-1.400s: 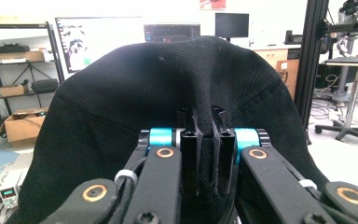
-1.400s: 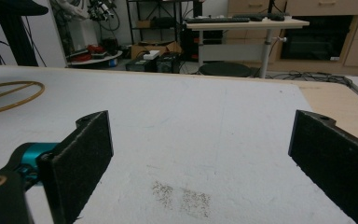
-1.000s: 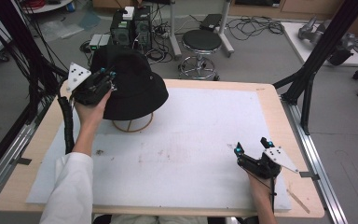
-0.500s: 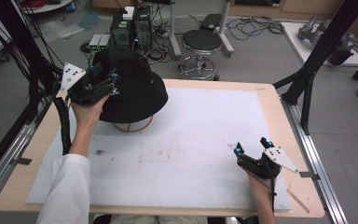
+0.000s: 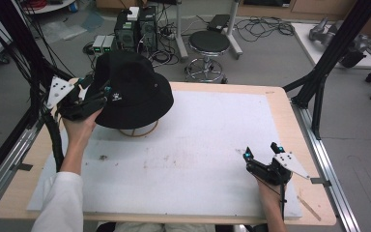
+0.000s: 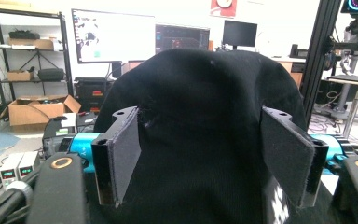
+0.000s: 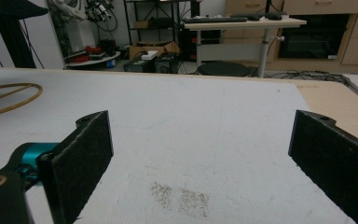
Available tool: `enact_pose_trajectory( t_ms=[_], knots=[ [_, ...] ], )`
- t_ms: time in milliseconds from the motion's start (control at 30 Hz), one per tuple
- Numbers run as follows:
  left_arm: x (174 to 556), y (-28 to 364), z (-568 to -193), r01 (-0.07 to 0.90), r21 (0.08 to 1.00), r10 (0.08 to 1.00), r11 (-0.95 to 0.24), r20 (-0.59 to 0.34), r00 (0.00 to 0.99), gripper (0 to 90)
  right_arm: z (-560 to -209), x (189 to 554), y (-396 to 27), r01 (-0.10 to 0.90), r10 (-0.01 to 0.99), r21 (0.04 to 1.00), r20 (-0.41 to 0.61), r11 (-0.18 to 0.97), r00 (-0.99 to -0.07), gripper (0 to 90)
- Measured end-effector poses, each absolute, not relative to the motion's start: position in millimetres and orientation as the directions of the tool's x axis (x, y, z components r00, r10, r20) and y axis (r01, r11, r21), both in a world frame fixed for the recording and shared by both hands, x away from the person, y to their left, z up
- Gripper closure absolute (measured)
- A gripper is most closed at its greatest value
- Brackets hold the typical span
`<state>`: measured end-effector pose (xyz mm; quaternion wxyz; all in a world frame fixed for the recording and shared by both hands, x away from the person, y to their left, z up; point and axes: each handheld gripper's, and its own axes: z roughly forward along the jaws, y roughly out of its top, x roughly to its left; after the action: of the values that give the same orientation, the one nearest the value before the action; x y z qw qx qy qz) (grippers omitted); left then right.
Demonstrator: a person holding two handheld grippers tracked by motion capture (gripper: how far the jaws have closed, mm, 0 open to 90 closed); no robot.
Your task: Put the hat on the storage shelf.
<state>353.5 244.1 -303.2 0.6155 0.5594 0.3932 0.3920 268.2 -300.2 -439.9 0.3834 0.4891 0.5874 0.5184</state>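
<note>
— Where does the black hat (image 5: 134,89) sit?

— In the upper left of the high view, perched on a wooden ring stand (image 5: 138,129) that rests on the white mat (image 5: 198,154).

— And the left gripper (image 5: 94,94)?

— It is at the hat's left side. Its jaws have just been opening and now stand wide, the crown between the pads (image 6: 126,149) but not pinched.

— The right gripper (image 5: 261,153)?

— It is at the lower right, jaws spread wide, holding nothing.
</note>
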Motion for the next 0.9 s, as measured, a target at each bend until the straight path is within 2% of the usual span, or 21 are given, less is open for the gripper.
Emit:
enact_pose_trajectory(
  t_ms=[633, 900],
  knots=[
    [310.2, 287.3, -309.0, -0.078, 0.991, 0.954, 0.107, -0.08, 0.287, 30.0, -440.0, 269.2, -301.1, 0.178, 0.971, 0.984, 0.07, -0.029, -0.228, 5.4],
    [293.2, 292.9, -322.6, -0.08, 0.996, 0.969, 0.04, -0.019, 0.247, 28.5, -439.7, 268.9, -300.5, 0.176, 0.972, 0.984, 0.067, -0.027, -0.226, 5.4]
  ],
)
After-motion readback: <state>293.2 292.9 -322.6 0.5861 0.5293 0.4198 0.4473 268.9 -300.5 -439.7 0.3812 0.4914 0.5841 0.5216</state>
